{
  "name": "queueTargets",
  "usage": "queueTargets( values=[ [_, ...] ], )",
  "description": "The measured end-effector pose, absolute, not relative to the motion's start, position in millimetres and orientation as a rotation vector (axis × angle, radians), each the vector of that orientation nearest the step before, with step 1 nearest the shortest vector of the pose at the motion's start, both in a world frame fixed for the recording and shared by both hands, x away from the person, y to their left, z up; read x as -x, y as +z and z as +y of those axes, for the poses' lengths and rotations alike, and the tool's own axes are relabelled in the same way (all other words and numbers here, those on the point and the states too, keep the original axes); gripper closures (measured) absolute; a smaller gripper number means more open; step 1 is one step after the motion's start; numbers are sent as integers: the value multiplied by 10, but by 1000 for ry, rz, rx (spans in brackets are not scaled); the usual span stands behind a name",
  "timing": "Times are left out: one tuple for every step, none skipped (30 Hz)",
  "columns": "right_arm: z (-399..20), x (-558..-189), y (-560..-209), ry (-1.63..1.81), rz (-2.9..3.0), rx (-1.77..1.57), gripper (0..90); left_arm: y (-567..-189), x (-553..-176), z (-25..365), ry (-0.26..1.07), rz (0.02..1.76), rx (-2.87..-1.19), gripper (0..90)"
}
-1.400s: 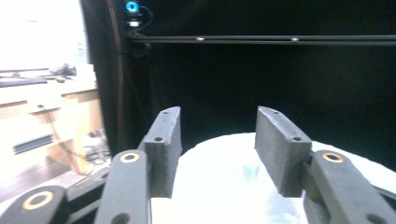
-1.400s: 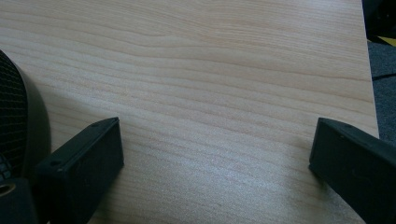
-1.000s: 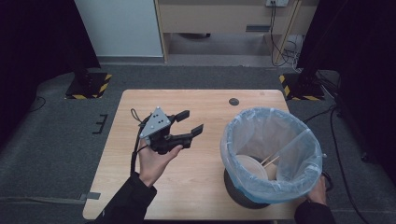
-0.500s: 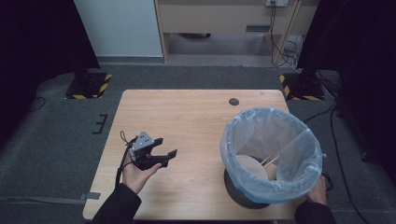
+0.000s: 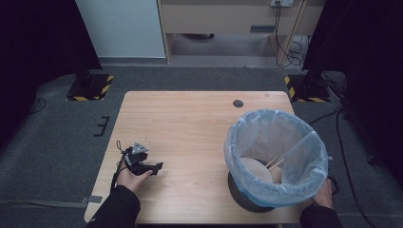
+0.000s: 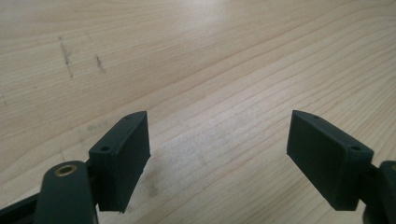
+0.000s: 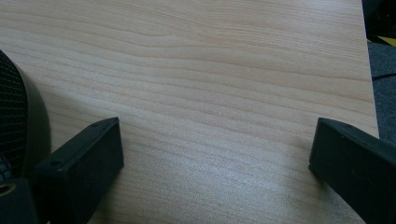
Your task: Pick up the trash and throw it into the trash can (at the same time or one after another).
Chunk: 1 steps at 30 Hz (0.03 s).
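- While the left gripper [image 5: 154, 167] rests low on the wooden table [image 5: 190, 123], its jaws, just opening, stand wide and empty.
- The right gripper [image 7: 215, 163] is wide open, beside the bin [image 5: 278, 156].
- No writing is readable.

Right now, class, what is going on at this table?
A person holds the left gripper low over the wooden table, its fingers just opened wide with nothing between them. The right gripper is open beside the lined waste bin, which holds a paper bowl and chopsticks.
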State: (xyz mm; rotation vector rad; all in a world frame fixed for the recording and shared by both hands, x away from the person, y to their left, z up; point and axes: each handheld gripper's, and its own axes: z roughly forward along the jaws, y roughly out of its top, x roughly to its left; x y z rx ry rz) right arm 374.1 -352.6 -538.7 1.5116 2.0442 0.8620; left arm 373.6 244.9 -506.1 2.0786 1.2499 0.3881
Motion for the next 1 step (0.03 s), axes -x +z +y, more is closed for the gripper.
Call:
queueTargets(
  values=[
    [-3526, -3741, -5387, 862, 2044, -1512, 30, -5072, -3738, 2453, 393, 1256, -2085, 190]
  ],
)
